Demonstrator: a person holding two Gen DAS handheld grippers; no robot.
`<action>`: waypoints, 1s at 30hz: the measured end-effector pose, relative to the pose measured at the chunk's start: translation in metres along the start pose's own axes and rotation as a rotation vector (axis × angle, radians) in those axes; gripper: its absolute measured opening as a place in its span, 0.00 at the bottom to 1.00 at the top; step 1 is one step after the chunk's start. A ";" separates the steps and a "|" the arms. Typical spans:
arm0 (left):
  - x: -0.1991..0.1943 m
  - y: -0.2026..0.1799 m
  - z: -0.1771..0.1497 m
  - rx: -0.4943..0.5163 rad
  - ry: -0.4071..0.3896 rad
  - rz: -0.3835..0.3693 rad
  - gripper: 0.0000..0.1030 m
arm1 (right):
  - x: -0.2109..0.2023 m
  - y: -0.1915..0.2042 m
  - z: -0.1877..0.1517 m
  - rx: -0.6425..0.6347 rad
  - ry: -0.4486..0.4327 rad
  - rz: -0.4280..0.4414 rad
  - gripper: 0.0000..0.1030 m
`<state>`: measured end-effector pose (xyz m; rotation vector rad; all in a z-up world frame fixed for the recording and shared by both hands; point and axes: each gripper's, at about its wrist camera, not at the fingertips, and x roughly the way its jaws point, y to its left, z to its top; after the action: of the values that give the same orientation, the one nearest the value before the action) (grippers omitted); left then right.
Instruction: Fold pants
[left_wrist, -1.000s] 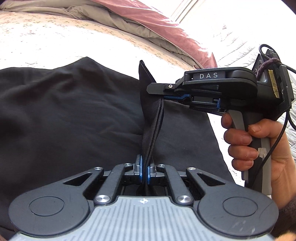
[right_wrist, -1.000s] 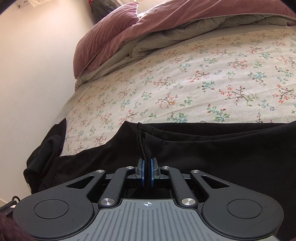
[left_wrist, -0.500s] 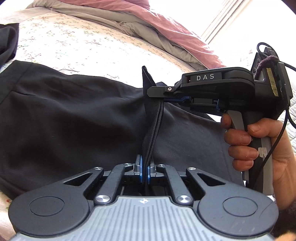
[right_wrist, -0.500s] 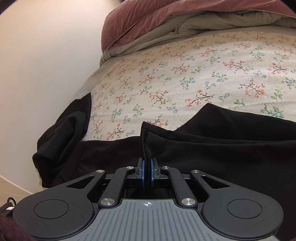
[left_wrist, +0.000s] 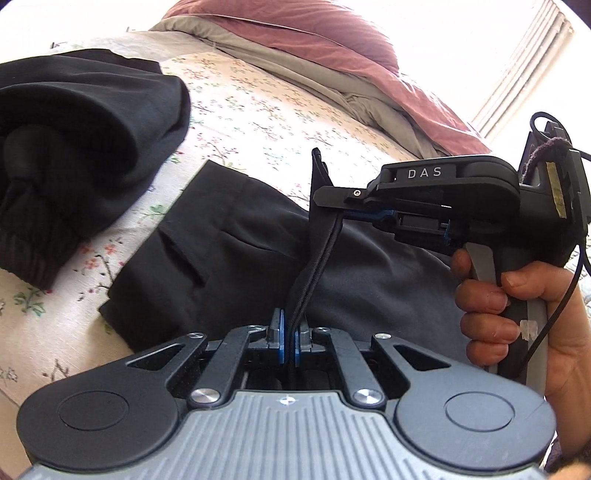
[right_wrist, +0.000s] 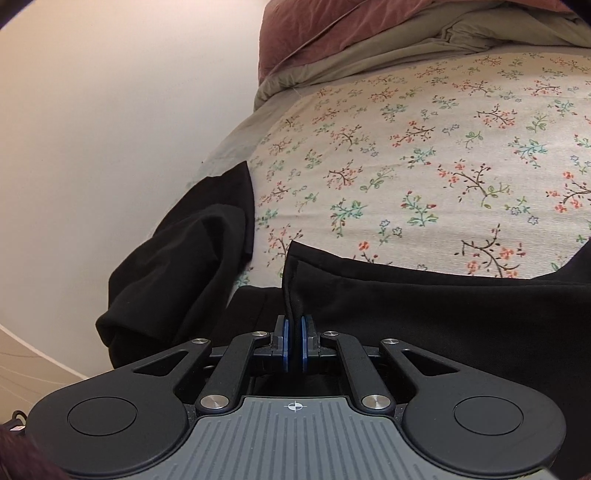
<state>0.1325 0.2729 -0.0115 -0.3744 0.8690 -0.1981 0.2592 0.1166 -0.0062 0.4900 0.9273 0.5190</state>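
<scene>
I have both grippers, left (left_wrist: 289, 338) and right (right_wrist: 294, 345), clamped on one hem of the pants (left_wrist: 240, 254). The hem runs taut between them; the cloth trails left, so I'd judge the fold goes that way

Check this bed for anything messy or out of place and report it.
One thing: a second black garment lies bunched and unfolded at the edge of the floral sheet, beside the pants that both grippers are pinching by a hem. Nothing looks spilled or damaged.
</scene>
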 end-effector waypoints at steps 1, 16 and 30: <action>-0.006 0.001 0.000 -0.011 -0.005 0.020 0.14 | 0.004 0.004 0.000 -0.004 0.001 0.002 0.06; -0.018 0.010 0.005 0.027 -0.145 0.175 0.58 | 0.025 0.026 0.001 0.008 -0.029 0.005 0.59; -0.014 -0.068 -0.015 0.200 -0.136 -0.015 0.78 | -0.127 -0.049 -0.033 -0.135 -0.073 -0.234 0.69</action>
<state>0.1109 0.2112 0.0165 -0.2049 0.7058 -0.2679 0.1783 0.0066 0.0254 0.2719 0.8597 0.3460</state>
